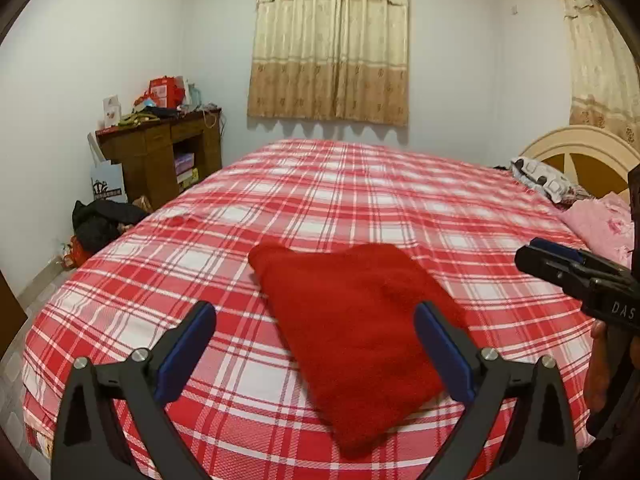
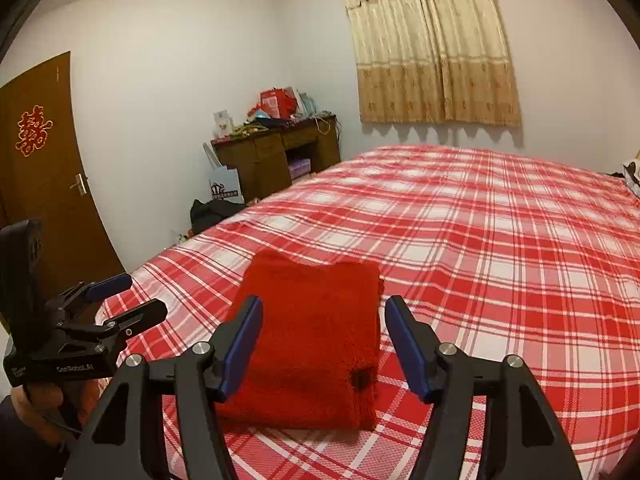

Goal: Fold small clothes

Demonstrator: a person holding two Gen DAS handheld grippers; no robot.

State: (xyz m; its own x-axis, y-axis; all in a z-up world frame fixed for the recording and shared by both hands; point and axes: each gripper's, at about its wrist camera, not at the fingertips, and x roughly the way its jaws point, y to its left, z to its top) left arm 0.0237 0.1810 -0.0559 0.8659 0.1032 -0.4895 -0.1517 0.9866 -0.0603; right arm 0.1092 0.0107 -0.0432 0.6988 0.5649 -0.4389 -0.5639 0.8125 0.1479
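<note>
Left wrist view: my left gripper [image 1: 316, 344] is held above the bed with its two blue-padded fingers [image 1: 188, 354] spread wide and nothing between them. The folded red knit garment [image 1: 352, 328] lies flat on the red-and-white plaid bedsheet [image 1: 360, 200], near the bed's near edge, appearing between and beyond my fingertips without touching them. My right gripper [image 1: 532, 254] enters from the right edge, raised above the sheet and well apart from the garment; from this angle I cannot tell how its jaws stand.

Right wrist view: my right gripper [image 2: 324, 344] has its blue pads [image 2: 406, 346] parted and empty, the garment [image 2: 312, 344] seen between them on the sheet [image 2: 500, 240]. A small dark tag [image 2: 362, 378] shows near the garment's lower right corner. My left gripper [image 2: 136, 296] appears at the left, its fingers apart, beside the bed's corner and clear of the garment.

Background: a dark wooden desk [image 1: 160, 152] piled with red boxes and bags stands against the far wall; beige curtains [image 1: 332, 40] hang behind the bed; a cream headboard [image 1: 580, 148] and pink bedding [image 1: 604, 224] lie at the right; a brown door [image 2: 44, 168] bears a red paper ornament [image 2: 34, 131].
</note>
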